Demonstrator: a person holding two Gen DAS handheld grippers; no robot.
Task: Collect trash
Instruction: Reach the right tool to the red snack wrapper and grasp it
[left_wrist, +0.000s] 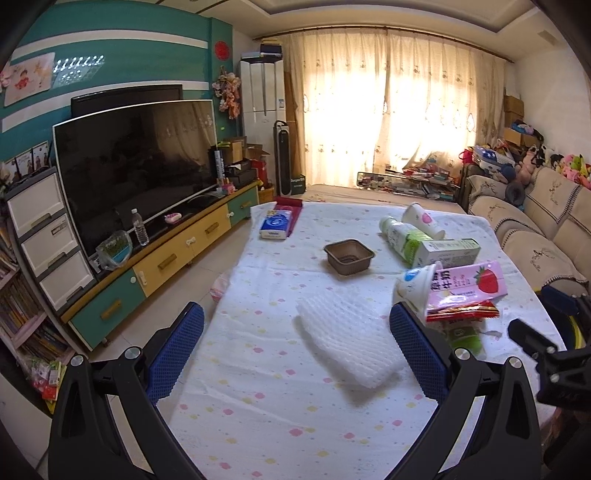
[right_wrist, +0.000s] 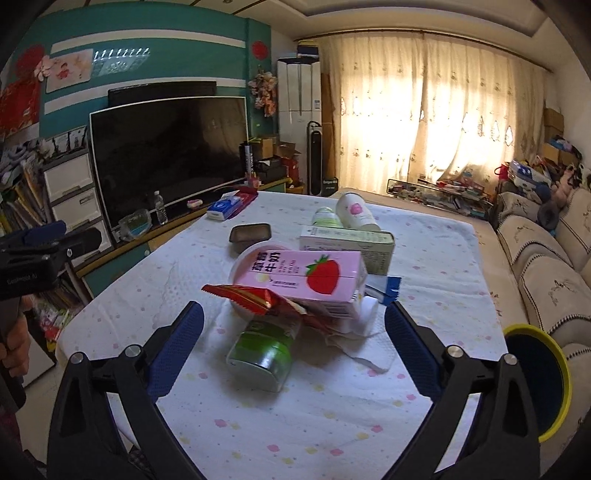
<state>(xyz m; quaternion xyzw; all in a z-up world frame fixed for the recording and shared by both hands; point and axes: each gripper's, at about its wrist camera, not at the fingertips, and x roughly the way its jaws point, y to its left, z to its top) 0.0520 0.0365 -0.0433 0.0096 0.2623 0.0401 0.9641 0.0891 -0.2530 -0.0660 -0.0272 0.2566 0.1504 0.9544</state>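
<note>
television (left_wrist: 136, 166), sofa (left_wrist: 535, 229), curtains (left_wrist: 388, 103)

Pastel dots on white, with bright wrappers on top

The bench (right_wrist: 424, 258) wears a white cloth speckled with pink, yellow and blue dots; the milk carton (right_wrist: 306, 277) is pink with a red strawberry, the snack wrapper (right_wrist: 251, 297) red, the jar (right_wrist: 264, 349) green-labelled, the tray (left_wrist: 349, 256) brown, the foam sheet (left_wrist: 351, 343) white, the fingers (right_wrist: 177, 350) blue mesh on black, the bin rim (right_wrist: 559, 369) yellow.
</note>
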